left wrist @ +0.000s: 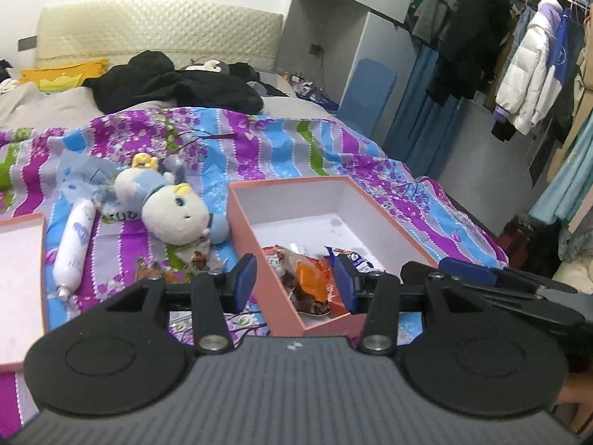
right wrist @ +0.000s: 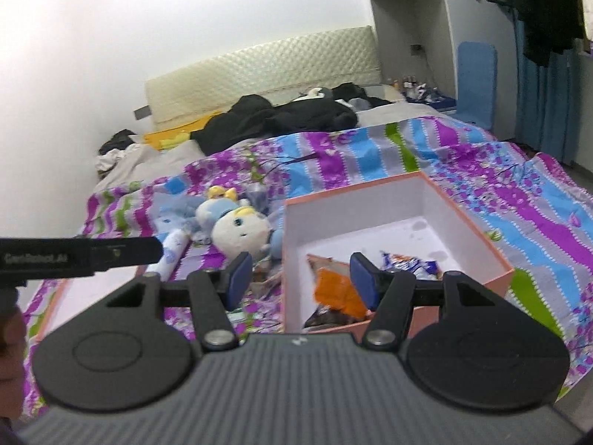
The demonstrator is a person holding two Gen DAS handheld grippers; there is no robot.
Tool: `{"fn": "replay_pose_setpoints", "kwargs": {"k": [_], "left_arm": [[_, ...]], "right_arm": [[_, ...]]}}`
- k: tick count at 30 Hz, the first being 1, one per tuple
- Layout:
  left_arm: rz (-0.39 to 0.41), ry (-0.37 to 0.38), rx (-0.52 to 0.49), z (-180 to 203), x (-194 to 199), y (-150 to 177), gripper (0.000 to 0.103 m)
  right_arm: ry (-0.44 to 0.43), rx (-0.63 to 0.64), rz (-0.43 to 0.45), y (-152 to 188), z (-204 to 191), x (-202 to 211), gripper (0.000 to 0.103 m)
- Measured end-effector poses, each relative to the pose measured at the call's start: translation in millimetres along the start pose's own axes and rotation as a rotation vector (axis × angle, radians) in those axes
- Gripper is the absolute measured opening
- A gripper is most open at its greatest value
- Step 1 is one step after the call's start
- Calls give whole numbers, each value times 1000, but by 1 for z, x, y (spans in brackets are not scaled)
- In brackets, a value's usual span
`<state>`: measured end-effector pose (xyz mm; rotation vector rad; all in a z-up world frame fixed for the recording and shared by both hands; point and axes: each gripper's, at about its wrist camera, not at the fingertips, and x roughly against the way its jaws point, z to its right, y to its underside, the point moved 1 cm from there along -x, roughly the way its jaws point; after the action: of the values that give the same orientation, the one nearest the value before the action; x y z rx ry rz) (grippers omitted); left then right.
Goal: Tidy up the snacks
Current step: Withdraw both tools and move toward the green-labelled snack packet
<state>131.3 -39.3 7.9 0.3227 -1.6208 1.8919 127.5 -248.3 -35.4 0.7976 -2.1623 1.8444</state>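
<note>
The snack packets [left wrist: 311, 278] lay in the near end of a pink box [left wrist: 244, 230] with a white inside, which stood open on the flowered bedspread [left wrist: 281, 148]; an orange packet [right wrist: 339, 293] was on top, a blue and white one [right wrist: 411, 263] lay just beside it toward the right wall, and the far half of the box floor was bare. A few more small wrappers [left wrist: 198, 259] lay on the bedspread just outside the left wall of the box. The left gripper [left wrist: 294, 283] hovered above the near left part of the box with its blue pads spread apart and nothing between them. The right gripper [right wrist: 298, 278] was also released (its pads were wide apart, one over the bedspread and one over the box) and it held nothing. Left of the box lay a plush doll [left wrist: 174, 207] in a blue dress and a white tube [left wrist: 72, 248], and the pink box lid [left wrist: 18, 289] lay further left. Black clothes [left wrist: 174, 85] were piled near the headboard [left wrist: 155, 33].
</note>
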Motion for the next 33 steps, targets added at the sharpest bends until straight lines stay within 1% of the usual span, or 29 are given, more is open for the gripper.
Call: {"fn": "replay_pose_setpoints", "kwargs": {"k": [2,3,7,11,14,15,19,22,30,31,33], "left_arm": [[5,-13,10,-5,6,7,58],[9,-24,15,-8,10,13,58],[17,-51,36,-19,18,28,59],[6,-74,63,-30,24,45,59],[-1,-97,94,-37,28,61,59],[-2,-94,105,-39,28,67,59],[-30,-108,144,-50,20,83,59],[-48,-116,154,-58,12,91,59],[-91,-144,178,-94,-16,90,60],[-95,-154,180,-100,-21,90,62],[-101,-228,193,-114,-32,91,62]], "right_arm": [[-10,1,4,6,-6,3,61],[-13,1,4,9,-9,4,61],[-28,18,4,22,-21,7,61],[-54,-10,-6,37,-28,9,61],[-69,-9,-22,51,-34,8,61],[-71,-10,-31,56,-35,8,61],[-84,-63,-79,70,-38,-4,61],[-85,-51,-100,77,-43,-12,61],[-84,-22,-113,81,-57,-40,61],[-82,-20,-122,83,-60,-46,60],[-87,-9,-131,86,-66,-56,60]]}}
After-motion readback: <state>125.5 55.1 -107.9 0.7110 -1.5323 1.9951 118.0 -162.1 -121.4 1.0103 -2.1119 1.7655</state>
